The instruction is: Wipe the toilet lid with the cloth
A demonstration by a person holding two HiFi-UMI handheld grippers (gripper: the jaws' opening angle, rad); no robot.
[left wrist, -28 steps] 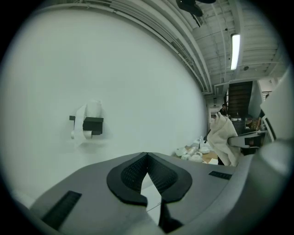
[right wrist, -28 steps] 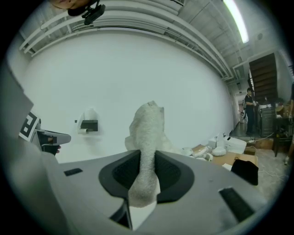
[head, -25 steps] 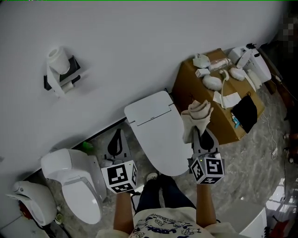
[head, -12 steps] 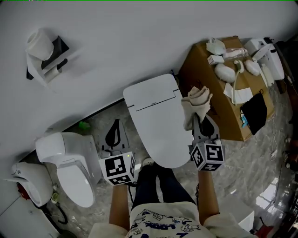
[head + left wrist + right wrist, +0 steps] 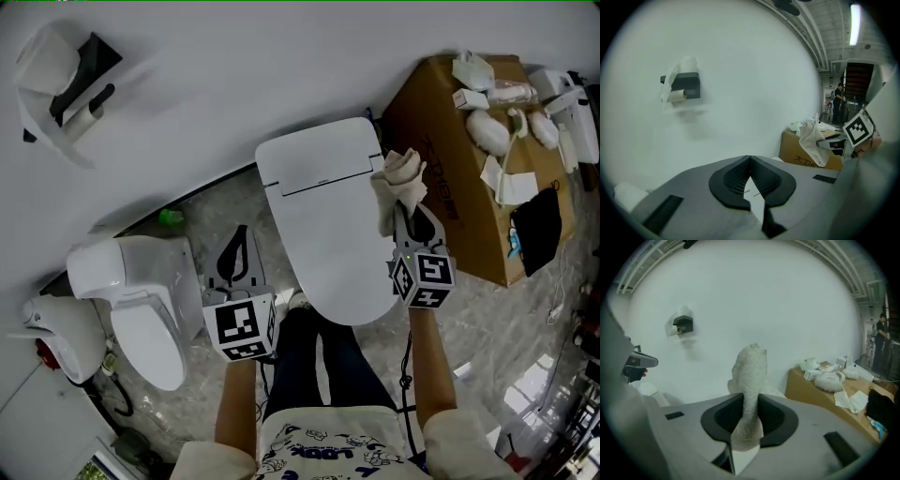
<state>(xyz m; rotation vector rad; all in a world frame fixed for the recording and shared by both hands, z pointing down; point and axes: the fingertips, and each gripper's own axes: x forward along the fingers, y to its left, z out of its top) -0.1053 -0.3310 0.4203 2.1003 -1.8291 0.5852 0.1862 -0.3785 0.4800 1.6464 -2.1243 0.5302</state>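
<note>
Over the right edge of the toilet lid: my right gripper clenched on the cloth, pinched mid-fold. Cloth looks soft, light and floppy, so the bunched free end should flatten under pressure. Left gripper closed, empty, off the lid's left edge.

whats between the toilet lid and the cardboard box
In the head view, the right gripper, jaws shut on the cloth, hangs there, overlapping the right edge of the toilet lid, with the cardboard box beyond.
</note>
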